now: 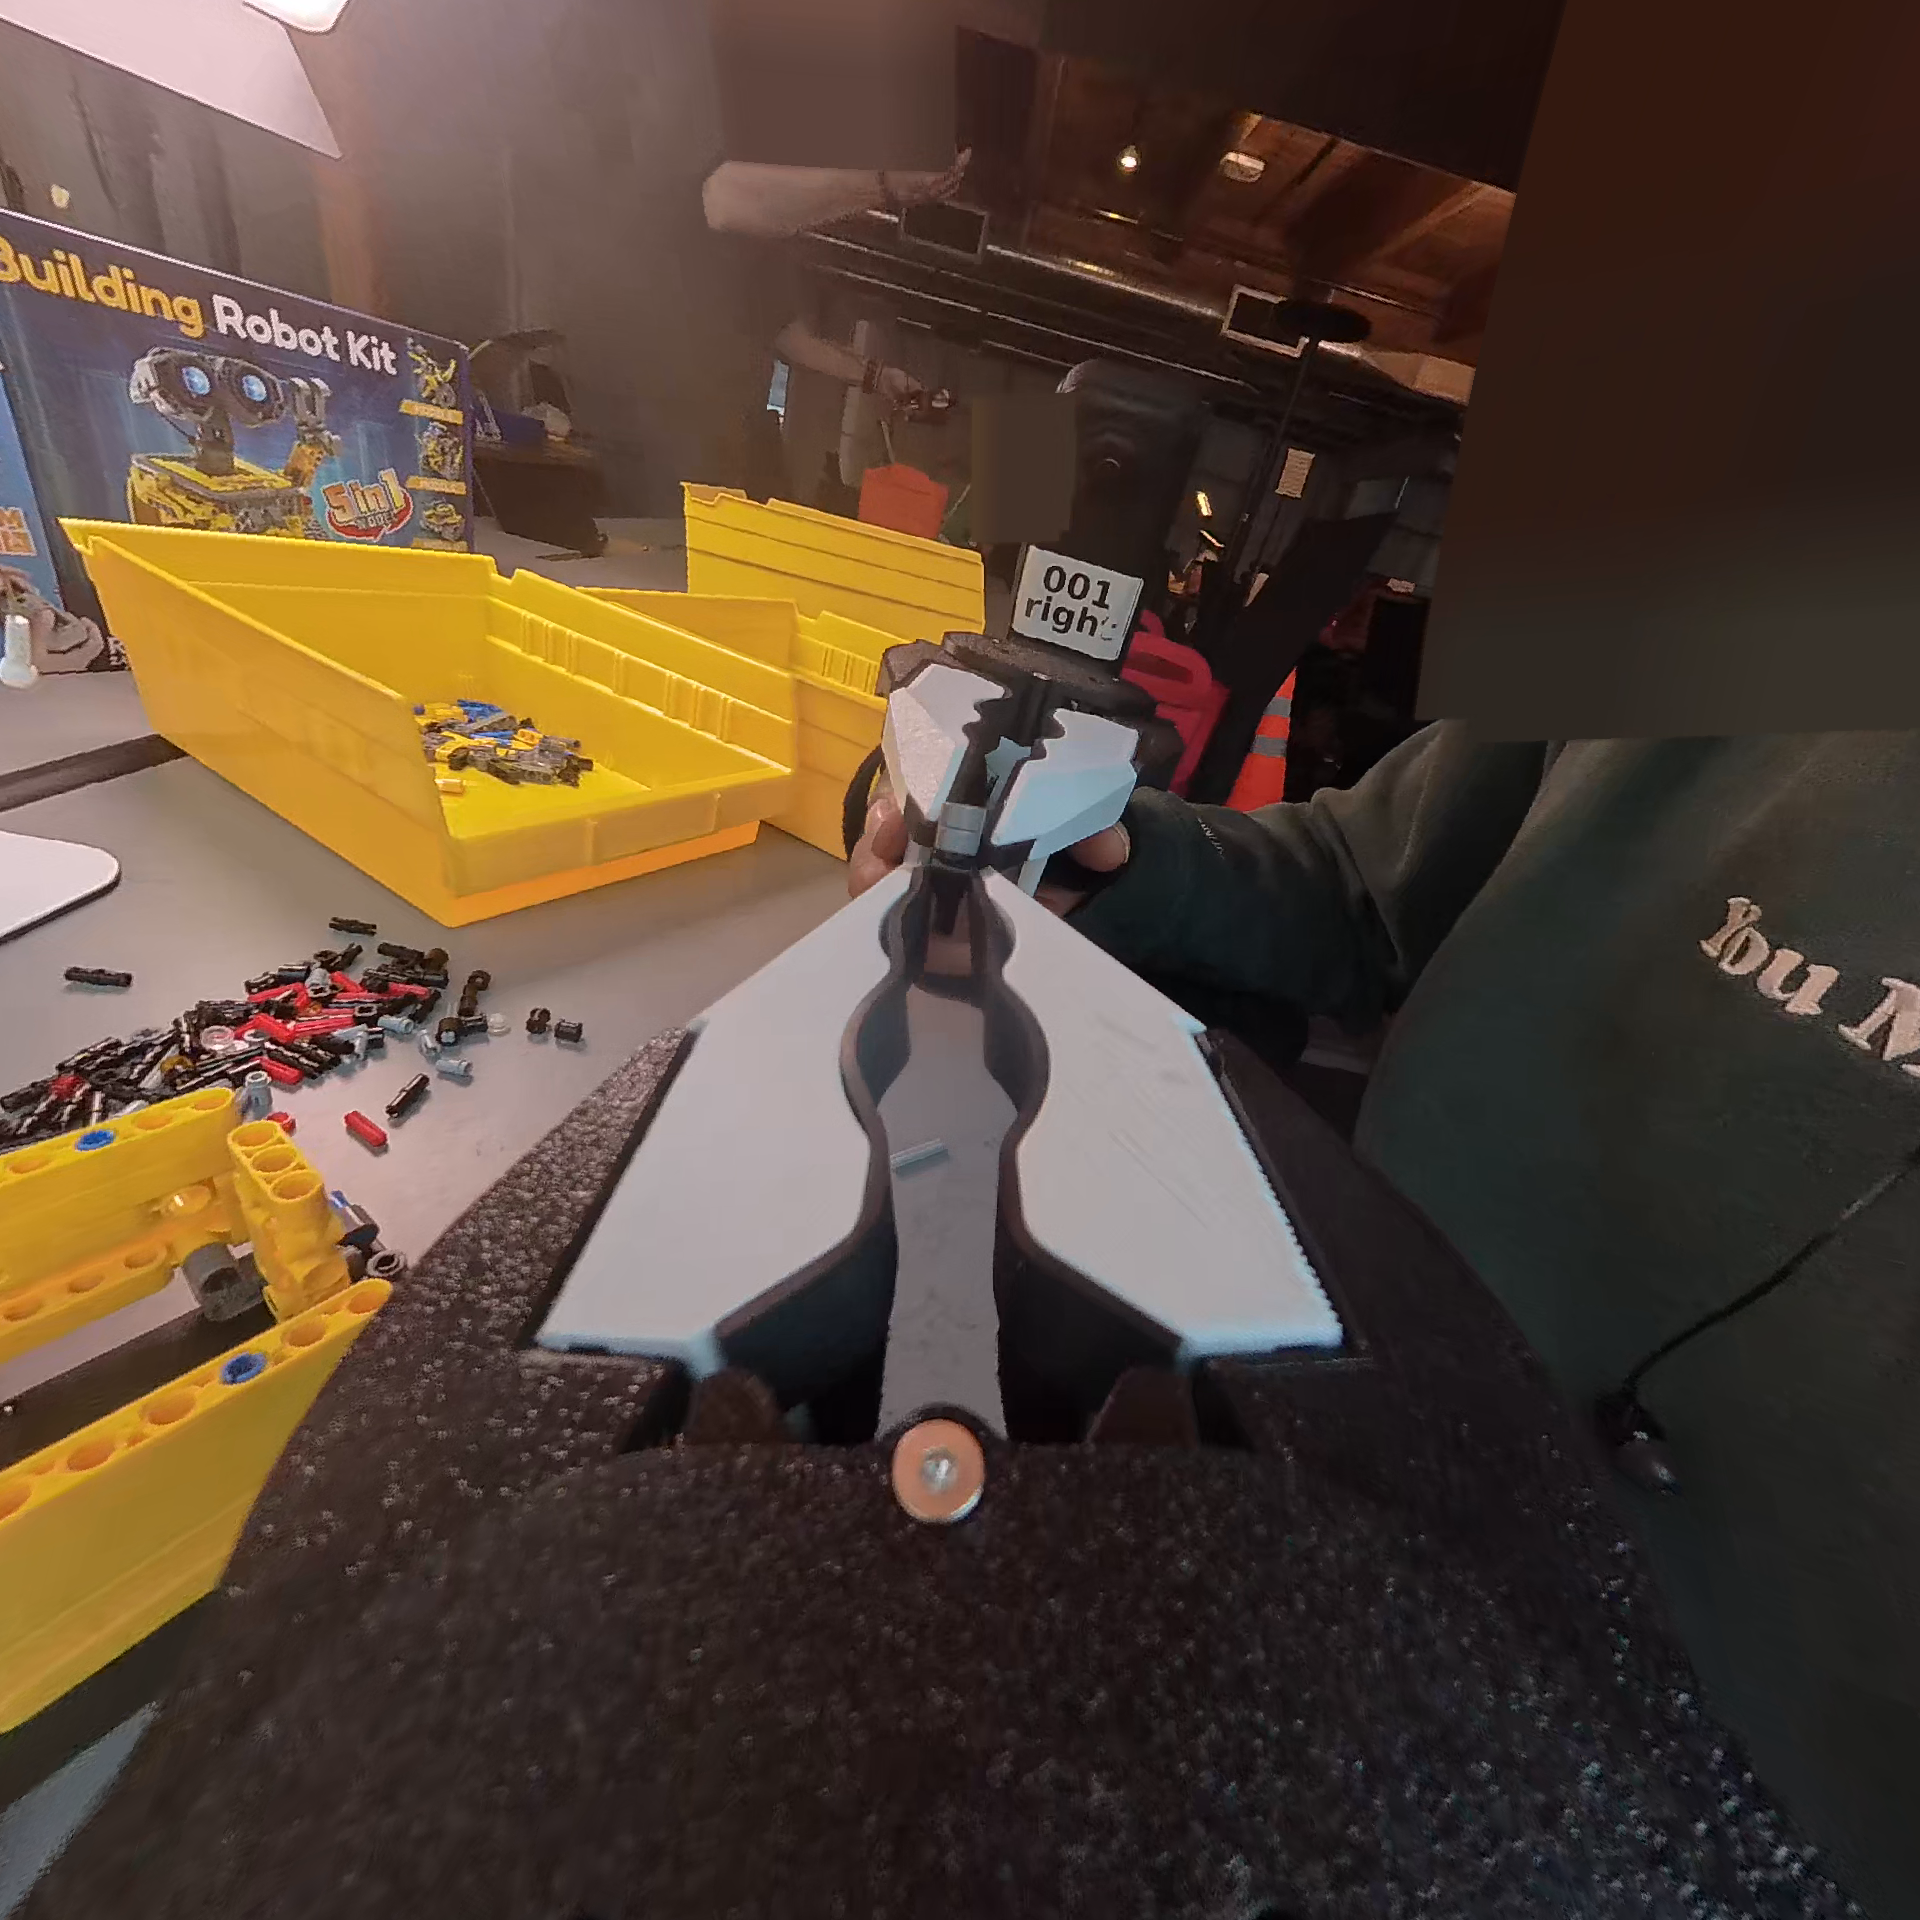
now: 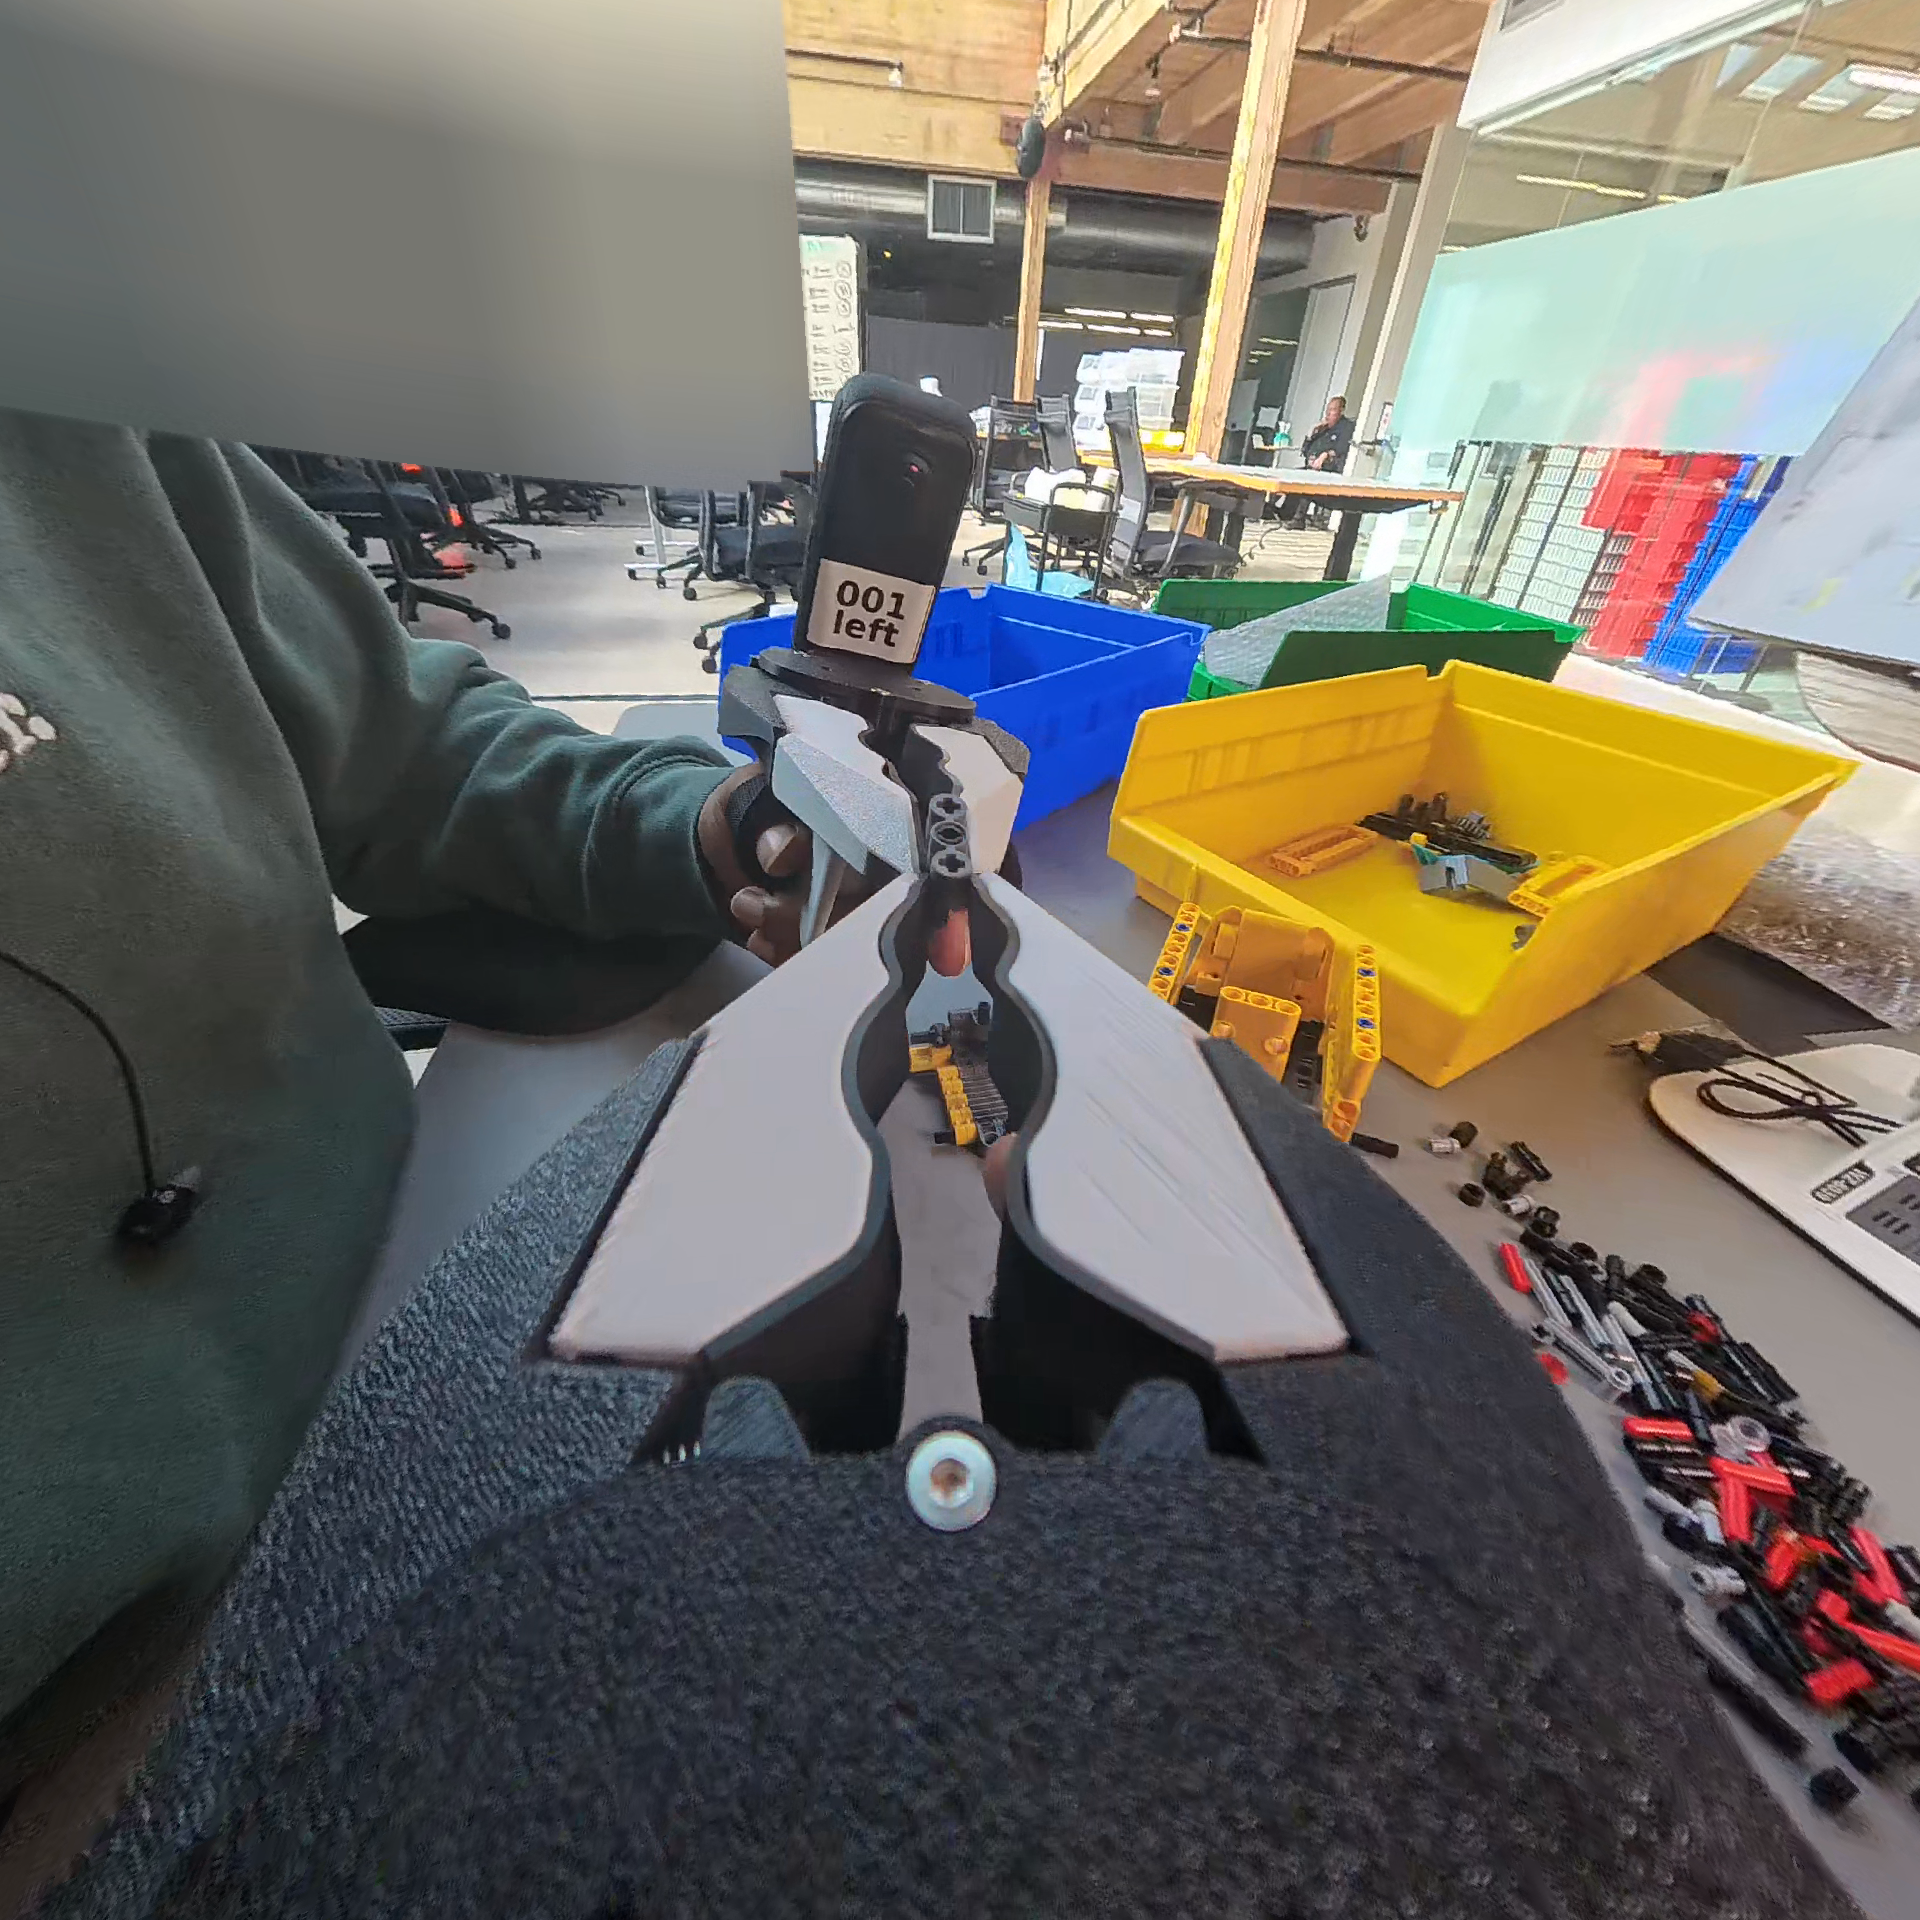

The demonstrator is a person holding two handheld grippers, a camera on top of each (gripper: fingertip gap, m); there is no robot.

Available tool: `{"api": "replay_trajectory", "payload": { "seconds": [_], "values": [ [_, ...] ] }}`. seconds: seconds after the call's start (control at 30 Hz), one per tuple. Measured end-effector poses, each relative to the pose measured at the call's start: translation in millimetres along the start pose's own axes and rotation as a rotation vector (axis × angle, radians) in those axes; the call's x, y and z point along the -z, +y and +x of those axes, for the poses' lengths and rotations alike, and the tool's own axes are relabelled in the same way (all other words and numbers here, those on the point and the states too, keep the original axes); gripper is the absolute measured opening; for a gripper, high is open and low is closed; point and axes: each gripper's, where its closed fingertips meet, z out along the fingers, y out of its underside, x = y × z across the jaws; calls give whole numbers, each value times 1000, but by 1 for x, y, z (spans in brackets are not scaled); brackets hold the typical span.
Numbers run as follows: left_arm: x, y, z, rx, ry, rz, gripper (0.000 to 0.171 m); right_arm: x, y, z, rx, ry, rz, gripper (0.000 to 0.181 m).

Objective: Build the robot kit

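I hold my two tongs tip to tip above the grey table [image 1: 260, 883]. My left gripper [image 1: 943, 902] pinches a small black beam [image 2: 949, 840] with round holes, which stands up between its tips. My right gripper [image 2: 940, 896] is pressed onto a black pin with a silver collar [image 1: 958, 831], meeting the beam end-on. Loose black and red pins [image 1: 301, 1023] lie below, beside a yellow bin [image 1: 312, 665].
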Motion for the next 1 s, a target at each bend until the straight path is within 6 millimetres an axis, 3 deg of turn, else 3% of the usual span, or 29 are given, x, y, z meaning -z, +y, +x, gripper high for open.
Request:
{"api": "replay_trajectory", "payload": {
  "seconds": [1.0],
  "values": [
    [1, -2, 26, -318, 44, 7, 6, 3, -11, -28, 126, -88, 12, 6]
  ]
}}
